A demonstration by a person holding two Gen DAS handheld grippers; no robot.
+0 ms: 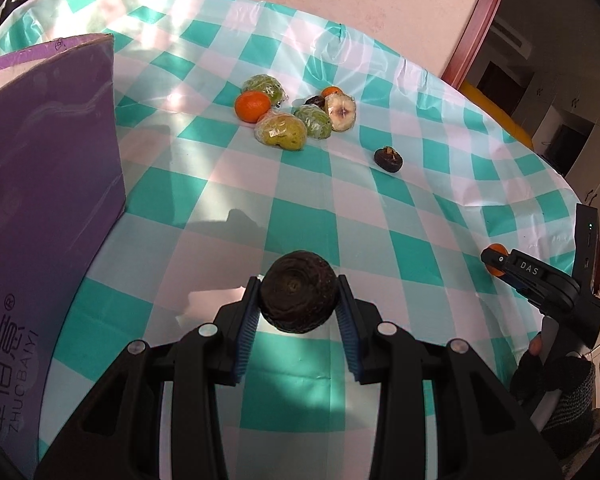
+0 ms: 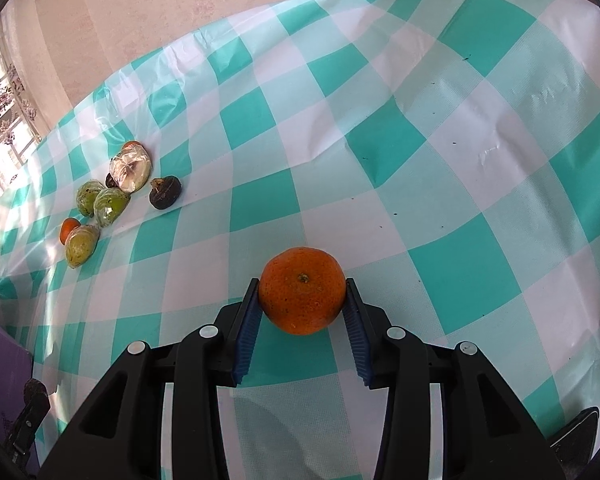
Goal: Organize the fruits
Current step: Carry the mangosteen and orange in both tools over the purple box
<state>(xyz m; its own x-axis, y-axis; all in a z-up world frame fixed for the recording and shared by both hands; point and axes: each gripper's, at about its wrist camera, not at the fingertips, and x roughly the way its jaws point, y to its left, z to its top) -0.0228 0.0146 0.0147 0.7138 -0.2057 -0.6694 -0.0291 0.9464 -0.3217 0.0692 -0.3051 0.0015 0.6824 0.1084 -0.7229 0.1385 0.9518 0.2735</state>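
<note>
My left gripper (image 1: pixel 299 300) is shut on a dark brown round fruit (image 1: pixel 298 291), held above the checkered tablecloth. My right gripper (image 2: pixel 302 300) is shut on an orange (image 2: pixel 302 290); it also shows in the left wrist view (image 1: pixel 500 260) at the right. A pile of fruit lies further back: an orange (image 1: pixel 252 106), wrapped green fruits (image 1: pixel 280 131), a wrapped pale cut fruit (image 1: pixel 341 111) and a small orange (image 1: pixel 332 91). A lone dark fruit (image 1: pixel 388 159) lies right of the pile. The pile also shows in the right wrist view (image 2: pixel 108 200).
A purple cardboard box (image 1: pixel 44 184) stands at the left, its wall close to my left gripper. The round table (image 1: pixel 420 208) wears a teal and white checkered cloth. A wall and a wooden door frame (image 1: pixel 476 20) lie beyond.
</note>
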